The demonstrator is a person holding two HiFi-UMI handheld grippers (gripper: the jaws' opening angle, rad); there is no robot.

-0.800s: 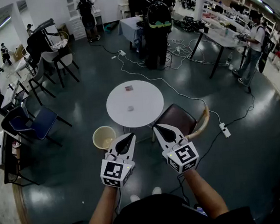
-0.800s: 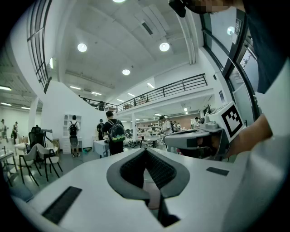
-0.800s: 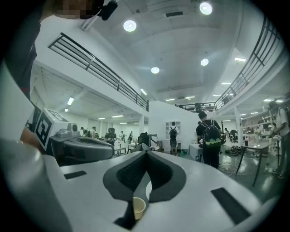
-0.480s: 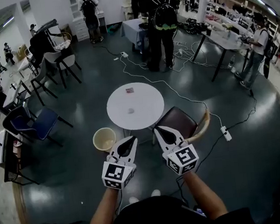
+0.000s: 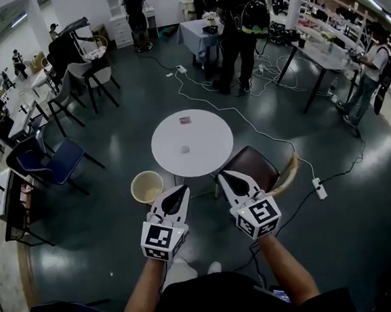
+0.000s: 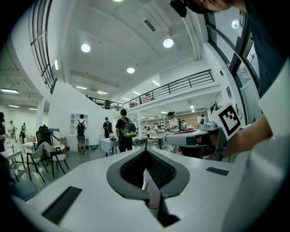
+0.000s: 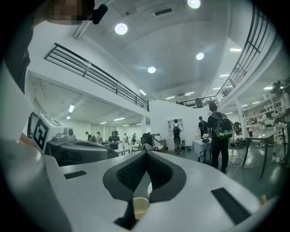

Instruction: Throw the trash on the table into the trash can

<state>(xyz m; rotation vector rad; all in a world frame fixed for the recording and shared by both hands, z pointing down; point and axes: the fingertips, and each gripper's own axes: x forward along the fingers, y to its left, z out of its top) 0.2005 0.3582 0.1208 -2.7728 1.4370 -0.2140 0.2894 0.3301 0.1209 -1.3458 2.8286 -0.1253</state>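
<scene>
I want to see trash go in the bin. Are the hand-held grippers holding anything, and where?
Nothing is held. The left hand-held gripper and the right hand-held gripper are both shut and empty.

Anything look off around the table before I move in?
Nothing stands out. The trash can stands upright on the floor beside the round table, and a white scrap and a reddish scrap lie apart on its top. No spill shows.

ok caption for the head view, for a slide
Left tool and right tool, both shut, face a round table with two scraps, trash can beside it
</scene>
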